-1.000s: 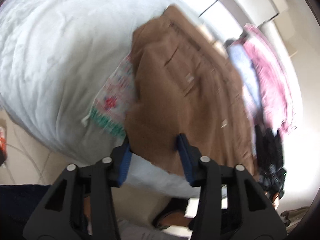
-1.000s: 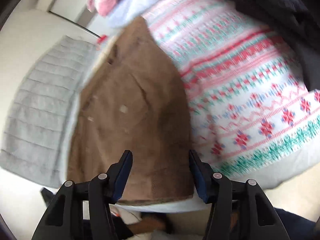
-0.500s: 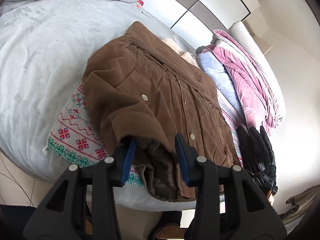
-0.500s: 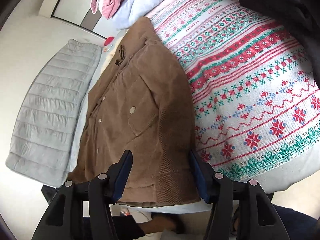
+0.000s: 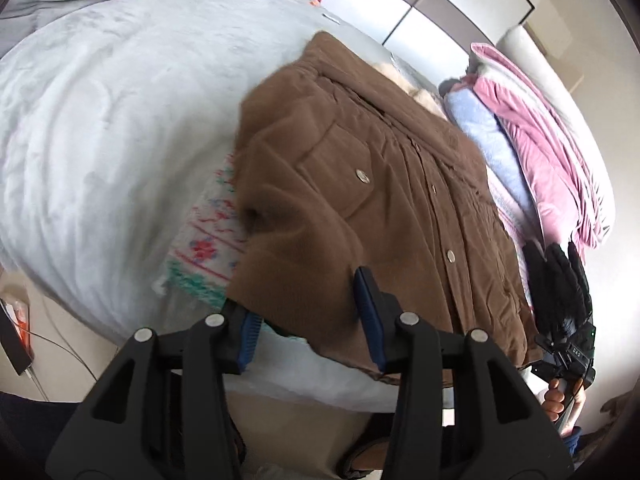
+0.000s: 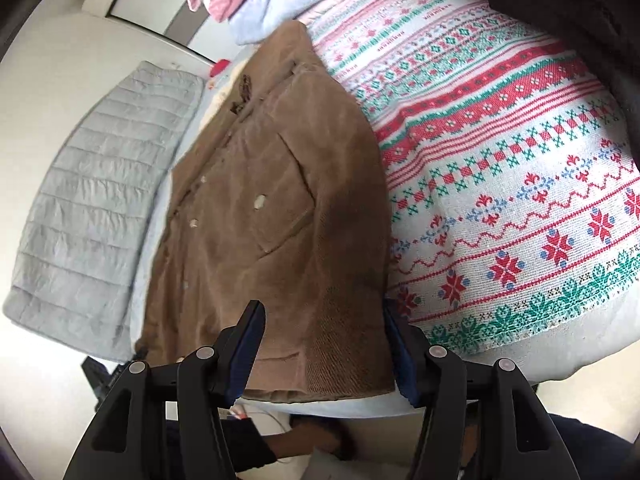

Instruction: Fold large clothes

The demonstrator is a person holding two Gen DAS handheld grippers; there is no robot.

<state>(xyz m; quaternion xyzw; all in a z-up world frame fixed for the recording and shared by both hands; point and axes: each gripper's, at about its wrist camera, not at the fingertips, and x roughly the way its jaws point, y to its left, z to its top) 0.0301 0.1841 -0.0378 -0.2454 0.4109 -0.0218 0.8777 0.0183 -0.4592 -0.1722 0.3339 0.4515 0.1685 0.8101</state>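
Left wrist view — left gripper (image 5: 310, 312), jaws just widened, straddles the near hem of the brown buttoned corduroy jacket (image 5: 372, 216) on the pale bed (image 5: 100, 120); right gripper (image 6: 324, 340) straddles its other corner — grip unclear.

A jacket (image 5: 376, 208) lies on a patterned blanket (image 6: 500, 184) spread across the bed (image 5: 100, 120), directly ahead of the left claw (image 5: 308, 320) and the right claw (image 6: 324, 344). Folded clothes (image 5: 532, 132) are stacked beyond the jacket, right of the left claw; a quilted cover (image 6: 92, 200) lies left of the right claw.
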